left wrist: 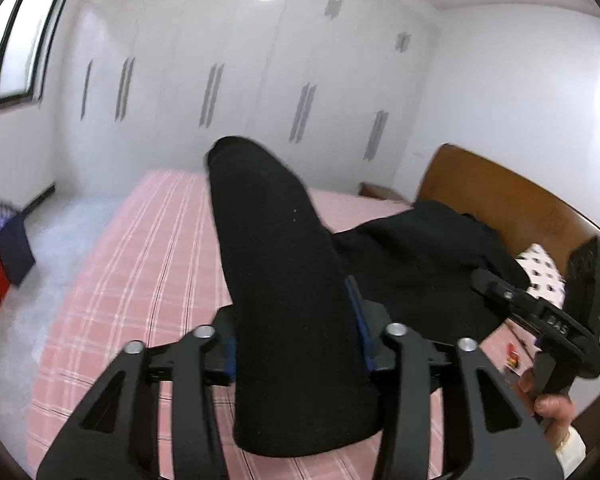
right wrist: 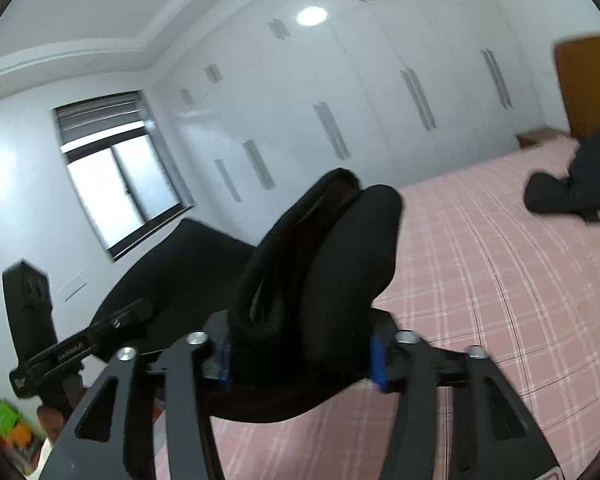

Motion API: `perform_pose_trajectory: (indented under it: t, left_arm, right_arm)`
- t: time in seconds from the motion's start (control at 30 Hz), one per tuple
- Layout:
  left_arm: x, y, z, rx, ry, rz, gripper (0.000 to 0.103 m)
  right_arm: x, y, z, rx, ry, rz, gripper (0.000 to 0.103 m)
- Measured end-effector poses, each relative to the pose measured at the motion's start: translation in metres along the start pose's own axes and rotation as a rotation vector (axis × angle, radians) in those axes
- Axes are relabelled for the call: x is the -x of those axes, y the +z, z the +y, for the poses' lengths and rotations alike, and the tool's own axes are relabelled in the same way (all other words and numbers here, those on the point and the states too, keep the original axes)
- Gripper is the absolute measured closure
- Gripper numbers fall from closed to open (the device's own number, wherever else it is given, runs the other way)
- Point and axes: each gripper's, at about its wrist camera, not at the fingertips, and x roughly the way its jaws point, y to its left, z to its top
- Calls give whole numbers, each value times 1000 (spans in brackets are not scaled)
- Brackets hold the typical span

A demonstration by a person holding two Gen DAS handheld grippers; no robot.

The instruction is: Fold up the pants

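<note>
The black pants (left wrist: 284, 264) are lifted above the pink plaid bed (left wrist: 140, 280). One thick fold of them rises between the blue pads of my left gripper (left wrist: 296, 344), which presses on it from both sides. More black cloth (left wrist: 420, 264) runs right towards my right gripper (left wrist: 488, 280), held by a person's hand (left wrist: 552, 408). In the right wrist view, the bunched waistband of the pants (right wrist: 320, 256) fills my right gripper (right wrist: 300, 364), its pads against the cloth. Cloth stretches left to my left gripper (right wrist: 140, 310).
A wooden headboard (left wrist: 500, 200) and a patterned pillow (left wrist: 540, 268) stand at the bed's right end. Another dark garment (right wrist: 560, 196) lies near there. White wardrobes line the far wall. Red and blue boxes (left wrist: 4, 252) sit on the floor at left.
</note>
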Motion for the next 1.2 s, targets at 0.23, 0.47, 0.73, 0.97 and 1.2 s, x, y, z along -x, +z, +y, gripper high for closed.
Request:
perform_pose_trajectory:
  t: [0.23, 0.47, 0.73, 0.97, 1.2]
  left_arm:
    - [-149, -135, 72, -18, 393, 336, 29]
    - [-149, -206, 42, -96, 478, 436, 25]
    - [-156, -242, 27, -122, 470, 472, 19]
    - [-170, -265, 45, -46, 462, 472, 19]
    - [-182, -280, 44, -118, 480, 482, 19]
  right_arm:
    - [-84, -121, -116, -194, -351, 196, 34]
    - [-84, -201, -110, -142, -450, 267, 33]
    - [-105, -262, -74, 89, -528, 354, 32]
    - [-120, -271, -73, 105, -538, 352, 30]
    - [-127, -275, -77, 96, -533, 368, 30]
